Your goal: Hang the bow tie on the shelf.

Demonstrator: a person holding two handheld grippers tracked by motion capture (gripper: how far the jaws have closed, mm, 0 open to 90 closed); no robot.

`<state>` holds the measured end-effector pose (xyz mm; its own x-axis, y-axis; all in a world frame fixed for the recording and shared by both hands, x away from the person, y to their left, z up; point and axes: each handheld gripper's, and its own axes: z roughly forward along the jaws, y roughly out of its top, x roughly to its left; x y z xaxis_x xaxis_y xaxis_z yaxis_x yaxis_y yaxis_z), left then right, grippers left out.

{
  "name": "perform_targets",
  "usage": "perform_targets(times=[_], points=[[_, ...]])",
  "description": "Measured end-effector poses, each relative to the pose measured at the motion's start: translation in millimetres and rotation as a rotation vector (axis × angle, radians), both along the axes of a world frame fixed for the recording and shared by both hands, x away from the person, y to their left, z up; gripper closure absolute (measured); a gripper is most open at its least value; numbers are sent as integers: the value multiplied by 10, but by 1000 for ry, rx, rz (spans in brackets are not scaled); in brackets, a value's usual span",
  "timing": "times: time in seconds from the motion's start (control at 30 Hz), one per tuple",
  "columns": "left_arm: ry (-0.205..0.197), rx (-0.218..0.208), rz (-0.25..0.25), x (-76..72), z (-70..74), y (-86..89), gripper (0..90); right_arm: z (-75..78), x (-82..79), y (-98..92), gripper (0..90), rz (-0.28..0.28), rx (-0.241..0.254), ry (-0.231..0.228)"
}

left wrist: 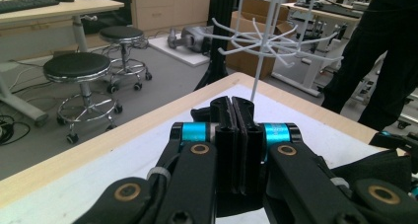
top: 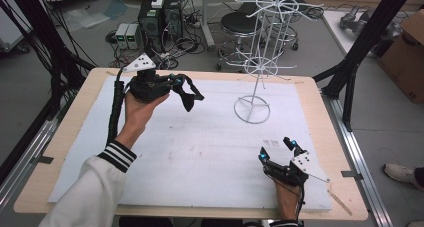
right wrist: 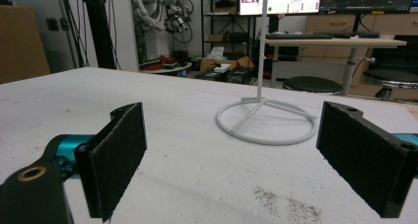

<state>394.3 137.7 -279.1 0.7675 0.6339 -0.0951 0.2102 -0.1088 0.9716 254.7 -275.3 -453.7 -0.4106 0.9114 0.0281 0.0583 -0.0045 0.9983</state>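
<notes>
While the left gripper [top: 189, 98] is hanging above the far left part of the worktop [top: 70, 137], its jaws are pressing flat together with nothing visible between them, as the left gripper view is showing with the two black pads [left wrist: 231, 135] meeting face to face. A hand [top: 137, 109] is cupping this gripper from below, and a striped cuff [top: 117, 155] is coming in from the bottom left of the high view. A black cable [top: 116, 107] is trailing down beside the wrist, and a grey three-cornered plate [top: 140, 63] is sitting on top of the gripper body.

Standing on the white sheet [top: 200, 152] toward the far right is the white wire rack [top: 260, 47], upright on its ring base [top: 252, 109], with thin hooks spreading out from its pole. The left gripper is pointing toward it but is staying well apart from it; in the left gripper view the rack [left wrist: 268, 36] is rising beyond the closed jaws.

Near the front right edge, the right gripper [top: 277, 151] is resting low on the sheet with its jaws spread wide and empty. Through the right gripper view, the ring base [right wrist: 266, 120] is lying between the two open pads [right wrist: 116, 155], farther off across the sheet and untouched.
</notes>
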Motion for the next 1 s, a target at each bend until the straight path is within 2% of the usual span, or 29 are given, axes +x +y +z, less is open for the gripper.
perform_targets(times=[0.57, 1.0], points=[[-16, -13, -12, -19, 177, -263, 881, -1, 2, -3, 107, 0, 3, -1], [-17, -24, -35, 42, 309, -501, 881, -1, 1, -3, 107, 0, 3, 0]])
